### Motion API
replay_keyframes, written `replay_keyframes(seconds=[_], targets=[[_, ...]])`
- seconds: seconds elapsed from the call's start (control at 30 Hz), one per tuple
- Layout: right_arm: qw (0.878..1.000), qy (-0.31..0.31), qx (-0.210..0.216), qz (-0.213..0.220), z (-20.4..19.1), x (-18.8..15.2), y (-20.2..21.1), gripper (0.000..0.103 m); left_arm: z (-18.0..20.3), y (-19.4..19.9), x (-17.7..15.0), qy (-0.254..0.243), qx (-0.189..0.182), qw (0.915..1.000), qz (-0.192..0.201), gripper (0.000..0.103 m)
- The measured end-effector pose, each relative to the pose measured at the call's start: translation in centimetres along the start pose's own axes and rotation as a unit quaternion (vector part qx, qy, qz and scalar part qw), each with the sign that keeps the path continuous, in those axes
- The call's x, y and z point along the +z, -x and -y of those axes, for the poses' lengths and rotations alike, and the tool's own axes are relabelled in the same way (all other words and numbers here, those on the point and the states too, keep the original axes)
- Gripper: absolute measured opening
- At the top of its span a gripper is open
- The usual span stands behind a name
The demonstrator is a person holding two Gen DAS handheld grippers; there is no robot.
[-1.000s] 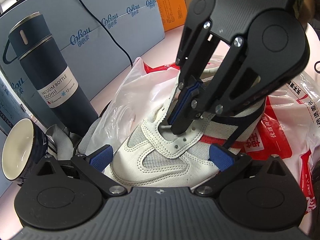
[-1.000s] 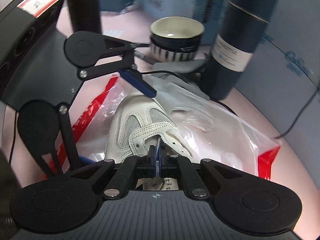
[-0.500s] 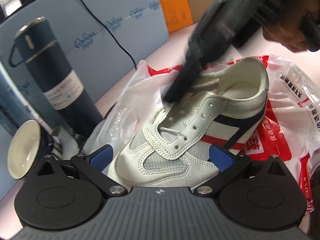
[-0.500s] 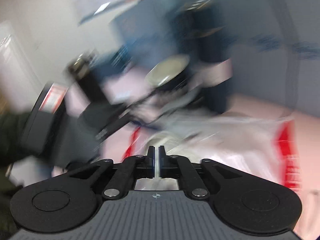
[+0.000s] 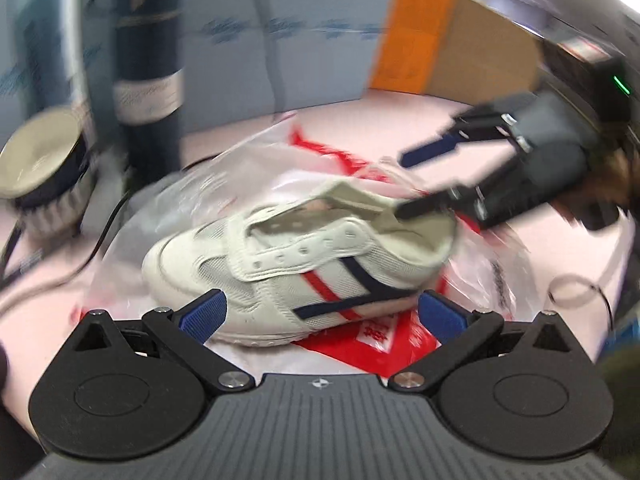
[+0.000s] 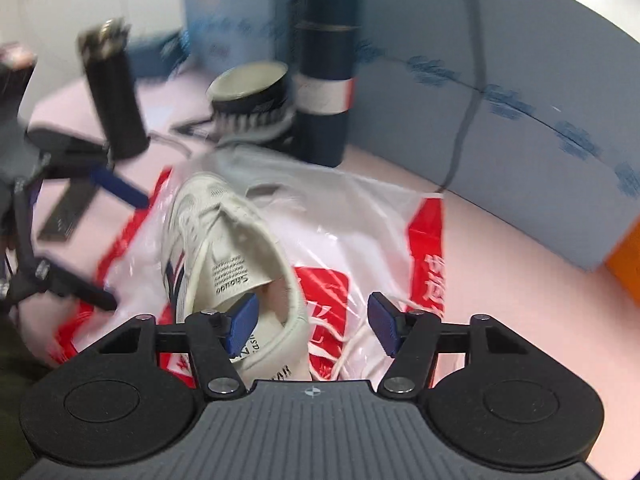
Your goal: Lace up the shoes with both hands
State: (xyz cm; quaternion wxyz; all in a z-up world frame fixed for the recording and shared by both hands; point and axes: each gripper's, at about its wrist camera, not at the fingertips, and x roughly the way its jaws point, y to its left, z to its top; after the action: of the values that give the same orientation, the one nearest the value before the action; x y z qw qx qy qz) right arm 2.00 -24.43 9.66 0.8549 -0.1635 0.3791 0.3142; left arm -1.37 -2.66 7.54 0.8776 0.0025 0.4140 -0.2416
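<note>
Right claw [image 6: 312, 324] opening, jaws straddling shoe [image 6: 224, 240] heel.

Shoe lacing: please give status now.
Left gripper open, empty. Right gripper opening, empty. Shoe on plastic bag, white lace loose. Nothing blocking.

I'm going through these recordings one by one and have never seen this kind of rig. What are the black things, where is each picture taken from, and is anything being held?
There is no robot: a person holds a two-finger gripper in each hand, with a camera on each looking along its fingers. The left camera shows the left gripper open, around nothing. The right camera shows the right gripper, jaws opening, gripping nothing. A white sneaker lies on a red-and-white plastic bag on the pink table, a white lace loose beside it. Behind stand a dark flask and a bowl.
</note>
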Motion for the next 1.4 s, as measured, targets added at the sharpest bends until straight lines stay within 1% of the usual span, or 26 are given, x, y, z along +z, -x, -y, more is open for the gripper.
replay_keyframes(seconds=[0.03,0.07,0.13,0.17,0.2,0.23,0.27,0.33,0.43,0.47,0.57,0.67,0.73,0.83,0.87,0.93,0.97,1.0,1.07,1.1,1.13,1.17,1.23,1.3,1.37,1.4], targets=[[1.0,0.003,0.006,-0.01,-0.1,0.2,-0.9,0.056,-0.4,-0.4,0.0,0.03,0.015,0.9994,-0.01,0.103],[1.0,-0.003,0.011,-0.024,0.1,0.4,-1.7,0.051,-0.8,-0.9,0.0,0.06,0.031,0.9975,-0.021,0.103],[0.998,-0.016,0.023,-0.051,0.6,0.7,-3.5,0.029,-1.9,-1.7,0.0,0.117,0.035,0.9917,-0.038,0.103],[0.996,-0.048,0.039,-0.061,1.3,0.5,-4.2,0.013,-2.3,-2.0,-0.1,0.14,0.025,0.9891,-0.039,0.103],[0.993,-0.081,0.055,-0.069,1.9,0.3,-4.8,0.014,-2.8,-2.3,-0.1,0.161,0.015,0.986,-0.039,0.103],[0.989,-0.115,0.072,-0.065,2.5,0.1,-4.8,0.014,-3.1,-2.5,-0.1,0.177,0.002,0.9835,-0.035,0.103],[0.984,-0.14,0.086,-0.062,2.8,-0.1,-4.5,0.013,-3.3,-2.6,0.0,0.189,-0.001,0.9815,-0.031,0.103],[0.978,-0.174,0.108,-0.045,2.6,-0.9,-3.1,0.014,-3.6,-2.4,0.1,0.207,-0.013,0.978,-0.019,0.103],[0.965,-0.226,0.131,-0.017,1.6,-2.1,-0.8,0.015,-3.8,-1.1,0.8,0.213,-0.085,0.9725,0.04,0.103],[0.96,-0.245,0.137,-0.009,1.1,-2.5,-0.2,0.015,-3.5,-0.8,1.3,0.203,-0.1,0.9725,0.056,0.103],[0.946,-0.291,0.144,-0.013,-1.1,-4.7,-0.3,0.016,-2.2,-1.1,3.2,0.155,-0.102,0.9804,0.066,0.103],[0.934,-0.334,0.128,-0.018,-2.5,-7.1,-0.4,0.015,-1.4,-0.9,3.9,0.13,-0.074,0.9879,0.042,0.103],[0.923,-0.364,0.126,0.0,-2.3,-8.1,0.2,0.015,-1.0,0.5,3.4,0.112,-0.064,0.9908,0.041,0.103],[0.934,-0.336,0.122,-0.002,-2.7,-7.6,0.5,0.017,-1.4,2.8,1.5,0.1,-0.037,0.9936,0.037,0.103],[0.946,-0.304,0.114,-0.006,-3.0,-6.8,0.5,0.017,-1.8,3.1,0.8,0.105,-0.026,0.9937,0.03,0.103],[0.971,-0.224,0.088,-0.013,-3.8,-5.1,0.5,0.034,-2.7,3.3,-0.6,0.12,-0.004,0.9926,0.014,0.103],[0.98,-0.182,0.074,-0.018,-4.2,-4.4,0.4,0.046,-3.3,3.1,-1.2,0.132,0.007,0.9912,0.007,0.103],[0.988,-0.141,0.061,-0.022,-4.6,-3.7,0.3,0.048,-3.9,2.7,-1.7,0.147,0.015,0.9891,0.0,0.103],[0.995,-0.071,0.065,-0.037,-5.6,-2.8,-0.6,0.048,-4.8,1.8,-2.1,0.177,0.02,0.984,-0.008,0.103],[0.994,-0.059,0.078,-0.038,-5.7,-2.7,-1.2,0.036,-5.0,1.5,-2.3,0.189,0.012,0.982,-0.008,0.103],[0.992,-0.074,0.092,-0.038,-5.6,-2.8,-1.7,0.023,-5.0,1.1,-2.2,0.196,0.001,0.9805,-0.007,0.103],[0.99,-0.089,0.104,-0.037,-5.4,-2.9,-2.2,0.015,-4.7,0.8,-1.9,0.197,-0.006,0.9805,0.0,0.103],[0.979,-0.157,0.129,-0.007,-4.4,-3.4,-1.8,0.012,-4.1,0.4,-1.2,0.196,-0.02,0.9803,0.014,0.103],[0.959,-0.233,0.156,0.03,-3.3,-4.0,-0.5,0.012,-3.4,0.5,0.2,0.179,-0.063,0.9812,0.034,0.103],[0.956,-0.255,0.137,0.056,-3.4,-4.0,1.0,0.013,-2.5,0.6,1.8,0.155,-0.098,0.9815,0.055,0.103],[0.951,-0.272,0.13,0.074,-3.2,-4.2,1.7,0.013,-1.9,0.6,2.7,0.139,-0.11,0.9819,0.065,0.103]])
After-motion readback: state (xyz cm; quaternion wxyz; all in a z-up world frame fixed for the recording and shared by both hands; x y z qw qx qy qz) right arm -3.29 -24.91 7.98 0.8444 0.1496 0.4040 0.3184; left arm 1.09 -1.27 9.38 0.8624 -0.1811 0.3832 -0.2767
